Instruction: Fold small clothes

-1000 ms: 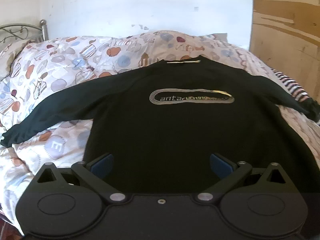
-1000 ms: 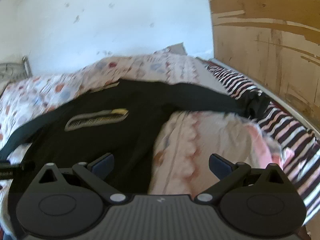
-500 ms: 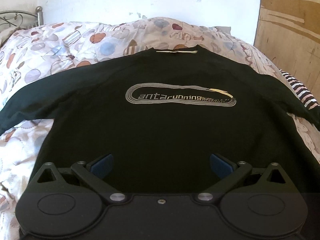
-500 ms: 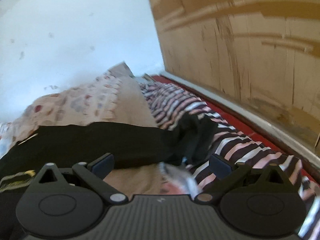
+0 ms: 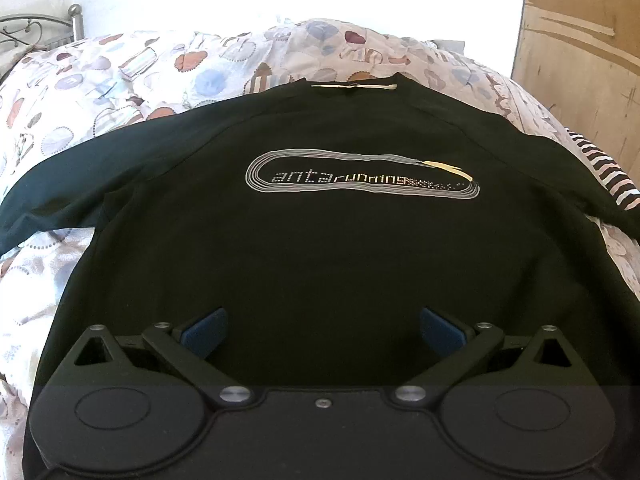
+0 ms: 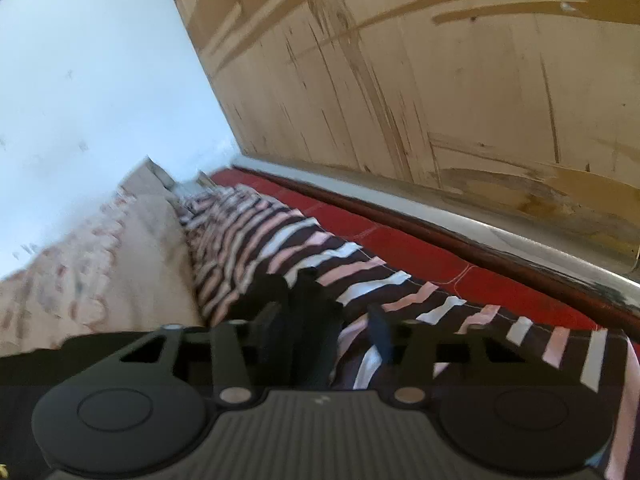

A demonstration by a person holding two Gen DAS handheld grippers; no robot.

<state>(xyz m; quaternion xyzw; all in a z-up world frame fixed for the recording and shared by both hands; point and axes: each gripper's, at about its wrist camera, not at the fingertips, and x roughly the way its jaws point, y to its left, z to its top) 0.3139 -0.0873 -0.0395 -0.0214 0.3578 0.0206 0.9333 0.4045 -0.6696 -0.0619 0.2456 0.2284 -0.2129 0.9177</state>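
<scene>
The bed's patterned quilt (image 5: 132, 80) carries a black long-sleeved shirt (image 5: 320, 248), flat, collar pointing away, sleeves spread sideways — its long axis. Left tongs (image 5: 322, 330) hover released above its hem. Right tongs (image 6: 320, 326) have narrowed around the bunched sleeve cuff (image 6: 304, 304) — grip unclear — over striped fabric (image 6: 280, 240).

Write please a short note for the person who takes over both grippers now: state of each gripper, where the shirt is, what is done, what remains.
Left gripper: open, holding nothing, above the hem of the black shirt.
Right gripper: fingers partly closed around the shirt's right sleeve cuff, on the striped cloth; the picture is blurred, so a firm grip cannot be confirmed.
The shirt lies flat, print up, sleeves out, on the patterned quilt.
Done: shirt spread out.
Left: all folds, likely starting with this sleeve.
</scene>
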